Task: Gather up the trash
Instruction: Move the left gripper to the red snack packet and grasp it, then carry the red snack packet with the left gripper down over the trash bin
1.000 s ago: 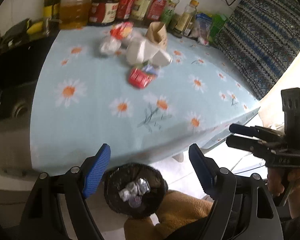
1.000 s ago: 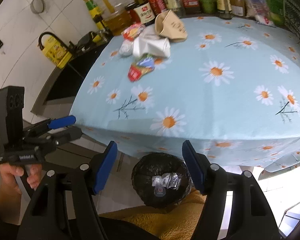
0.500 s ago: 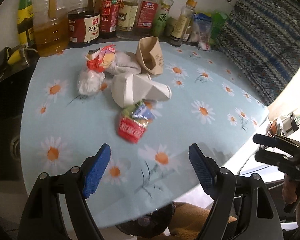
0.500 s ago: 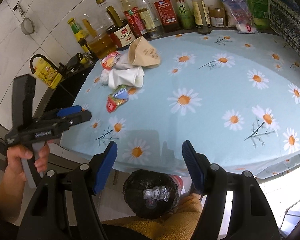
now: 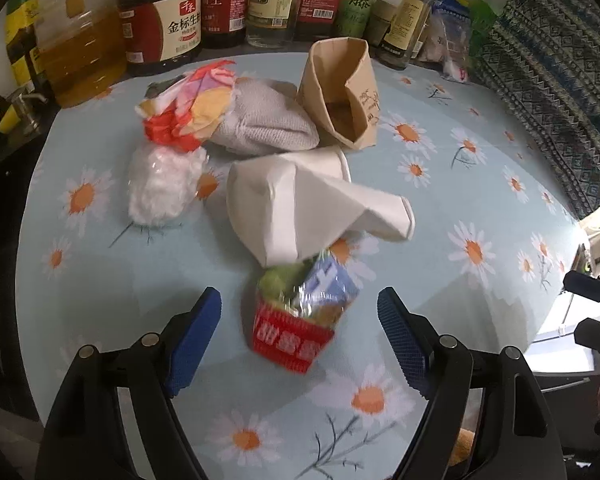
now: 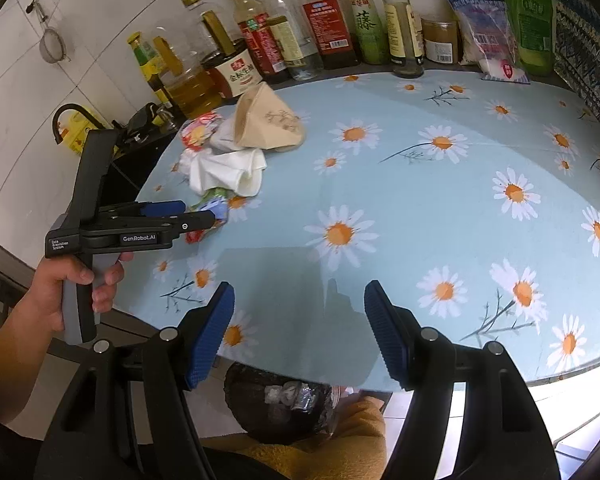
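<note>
Between left jaws: red snack wrapper (image 5: 294, 320) lies on the daisy cloth (image 5: 100, 272), blurred; its print cannot be read.
Hidden: white paper (image 5: 300, 204) overlaps the wrapper's far end, so its full length cannot be told.
Cut off: bottles (image 5: 180, 20) beyond the left gripper lose their tops at the frame edge; only lower labels show.
Hard to make out: clear bag (image 5: 160, 188) of white stuff, ahead-left of the left gripper, contents unclear.
Bin: black-lined bin (image 6: 280, 404) below the right gripper, partly hidden by the table edge and by yellow fabric (image 6: 340, 436); crumpled foil-like bits inside, not identifiable.
Left gripper (image 5: 300, 320): jaws spread wide, one blue pad either side of the wrapper, neither pad pressing it. Holds nothing. In the right wrist view its tips (image 6: 198, 216) overlap the wrapper; contact with the cloth cannot be told.
Left hand (image 6: 74, 280): wrapped round the grey handle.
Right gripper (image 6: 298, 336): jaws spread, nothing between them; over the near table edge, bare cloth ahead.
Right gripper in left view: only dark finger ends (image 5: 592, 284) at the right edge; the rest cut off.
Other trash: brown paper bag (image 5: 344, 92), grey cloth (image 5: 264, 120) and colourful wrapper (image 5: 192, 112) lie ahead of the left gripper, past the white paper, bunched and touching.
</note>
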A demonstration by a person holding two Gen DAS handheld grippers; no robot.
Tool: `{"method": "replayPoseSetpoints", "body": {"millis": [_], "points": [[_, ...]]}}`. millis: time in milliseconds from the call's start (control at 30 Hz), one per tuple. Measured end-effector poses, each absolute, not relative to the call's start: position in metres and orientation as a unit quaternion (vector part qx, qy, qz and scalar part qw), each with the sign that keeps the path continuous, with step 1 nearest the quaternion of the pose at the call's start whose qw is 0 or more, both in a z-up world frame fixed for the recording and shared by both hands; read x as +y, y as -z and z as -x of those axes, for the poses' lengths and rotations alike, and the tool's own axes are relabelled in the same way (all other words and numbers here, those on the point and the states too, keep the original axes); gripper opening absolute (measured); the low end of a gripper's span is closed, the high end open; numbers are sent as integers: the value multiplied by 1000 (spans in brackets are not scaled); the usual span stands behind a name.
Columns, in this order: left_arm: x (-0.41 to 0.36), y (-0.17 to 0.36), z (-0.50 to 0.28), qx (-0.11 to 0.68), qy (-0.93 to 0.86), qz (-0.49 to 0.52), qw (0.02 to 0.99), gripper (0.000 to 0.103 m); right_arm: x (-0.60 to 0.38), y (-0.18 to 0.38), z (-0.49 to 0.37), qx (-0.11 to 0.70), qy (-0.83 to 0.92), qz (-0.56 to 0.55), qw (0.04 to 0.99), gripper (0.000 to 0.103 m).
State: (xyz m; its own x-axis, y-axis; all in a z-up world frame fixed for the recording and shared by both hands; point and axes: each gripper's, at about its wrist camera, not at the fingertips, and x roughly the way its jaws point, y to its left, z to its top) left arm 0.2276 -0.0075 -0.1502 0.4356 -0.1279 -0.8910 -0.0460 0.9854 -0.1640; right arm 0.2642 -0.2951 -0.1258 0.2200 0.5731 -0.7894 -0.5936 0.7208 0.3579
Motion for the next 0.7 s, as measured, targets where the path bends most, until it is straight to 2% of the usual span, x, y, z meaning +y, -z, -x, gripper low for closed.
{"method": "replayPoseSetpoints", "body": {"millis": [167, 233, 300, 700], "points": [[-10, 157, -236, 541, 10, 72, 838, 74, -294, 130, -279, 504, -380, 9, 776, 67], [-11, 158, -236, 543, 2, 62, 837, 58, -293, 131, -283, 505, -382, 8, 774, 67], [-12, 157, -234, 542, 0, 58, 839, 50, -292, 133, -287, 506, -386, 6, 771, 67], [-16, 147, -216, 537, -1, 67, 841, 47, -276, 137, -296, 507, -412, 10, 757, 67]]}}
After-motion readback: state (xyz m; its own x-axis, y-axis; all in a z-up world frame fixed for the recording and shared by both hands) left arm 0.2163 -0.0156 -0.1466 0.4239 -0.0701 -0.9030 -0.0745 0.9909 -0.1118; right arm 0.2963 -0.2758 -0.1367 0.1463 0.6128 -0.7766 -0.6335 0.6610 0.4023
